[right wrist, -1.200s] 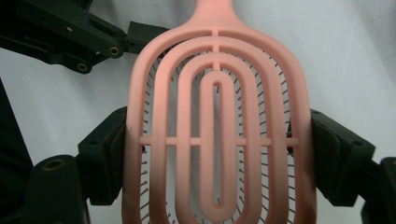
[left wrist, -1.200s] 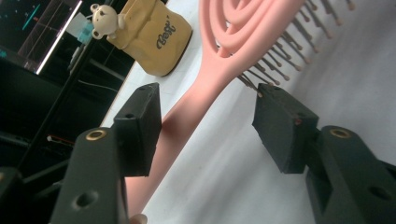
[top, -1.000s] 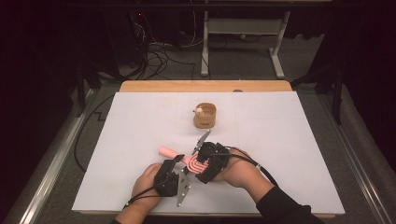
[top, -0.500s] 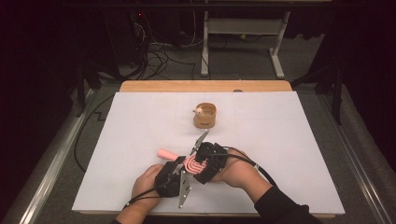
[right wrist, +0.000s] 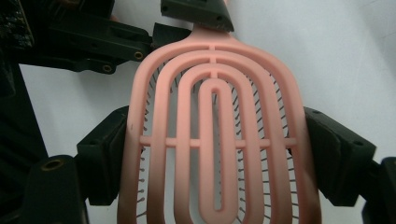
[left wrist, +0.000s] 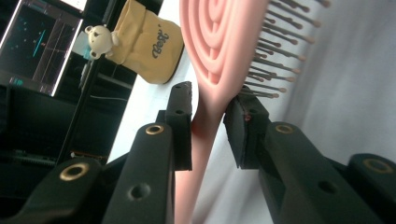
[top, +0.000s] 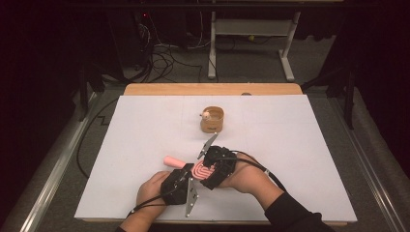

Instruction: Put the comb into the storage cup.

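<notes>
high view: both grippers (top: 192, 175) (top: 203, 169) still clamp pink brush (top: 199, 170), shifted slightly nearer

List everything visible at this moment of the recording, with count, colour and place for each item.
pink plastic vented hairbrush: one, pink, near edge of the table, between the two grippers, bristles facing the table
tan round holder with a small bear figure: one, tan with a cream bear, middle of the table, beyond the brush
white table cover: one, white, over the whole tabletop
wooden table edge: one, light wood, along the far side
white desk frame: one, white, on the floor behind the table
left gripper: one, black, jaws either side of the brush's neck
right gripper: one, black, jaws against both sides of the brush's head
hands: two, at the near edge
</notes>
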`<state>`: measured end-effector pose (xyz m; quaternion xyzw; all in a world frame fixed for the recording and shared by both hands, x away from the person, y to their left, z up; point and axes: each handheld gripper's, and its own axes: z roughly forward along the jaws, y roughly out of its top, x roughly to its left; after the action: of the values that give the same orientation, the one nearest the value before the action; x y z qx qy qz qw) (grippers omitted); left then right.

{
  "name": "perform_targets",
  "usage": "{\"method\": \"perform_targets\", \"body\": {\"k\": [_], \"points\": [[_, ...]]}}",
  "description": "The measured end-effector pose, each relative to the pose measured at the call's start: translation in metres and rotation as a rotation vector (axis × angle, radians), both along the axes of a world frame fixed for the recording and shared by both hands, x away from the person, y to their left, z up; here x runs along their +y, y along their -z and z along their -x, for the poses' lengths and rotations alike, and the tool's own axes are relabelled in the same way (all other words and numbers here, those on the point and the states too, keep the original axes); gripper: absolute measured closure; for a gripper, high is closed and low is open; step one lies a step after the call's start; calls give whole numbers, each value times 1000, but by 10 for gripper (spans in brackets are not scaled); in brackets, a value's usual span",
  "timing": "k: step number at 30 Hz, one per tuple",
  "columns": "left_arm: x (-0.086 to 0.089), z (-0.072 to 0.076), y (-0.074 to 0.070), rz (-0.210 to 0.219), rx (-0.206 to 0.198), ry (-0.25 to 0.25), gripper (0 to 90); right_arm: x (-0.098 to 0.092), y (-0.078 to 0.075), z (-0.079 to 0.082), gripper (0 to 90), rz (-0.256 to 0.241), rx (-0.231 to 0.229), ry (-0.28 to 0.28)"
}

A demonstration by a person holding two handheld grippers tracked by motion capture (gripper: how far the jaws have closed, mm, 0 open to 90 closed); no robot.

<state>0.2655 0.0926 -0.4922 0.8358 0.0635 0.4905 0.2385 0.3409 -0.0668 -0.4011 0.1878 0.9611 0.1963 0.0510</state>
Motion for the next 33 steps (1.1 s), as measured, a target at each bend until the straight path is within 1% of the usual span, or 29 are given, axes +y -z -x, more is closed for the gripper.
{"method": "perform_targets", "body": {"k": [2,9,11,13,15,17,22,29,33], "points": [[-1,1,0,-7,2,8,735,-1,-1,-1,195,-3,8,-1],[-1,2,-1,-19,-16,10,759,-3,-5,-1,191,-15,-1,-5],[0,2,-2,-15,-25,9,768,-4,-6,-1,185,-18,-4,-2],[1,1,-4,-3,-31,3,777,-5,-6,-2,168,-10,-11,1],[4,0,-7,27,-29,-6,787,-7,-5,-2,142,5,-11,3],[6,-1,-9,34,-25,-10,792,-8,-5,-3,125,4,-11,12],[6,-1,-8,30,-38,-16,793,-11,-7,-4,77,-8,-16,25],[7,-2,-9,38,-39,-25,795,-16,-12,-4,5,-16,-25,45],[8,-2,-10,43,-42,-28,795,-21,-15,-3,1,-19,-35,46]]}}
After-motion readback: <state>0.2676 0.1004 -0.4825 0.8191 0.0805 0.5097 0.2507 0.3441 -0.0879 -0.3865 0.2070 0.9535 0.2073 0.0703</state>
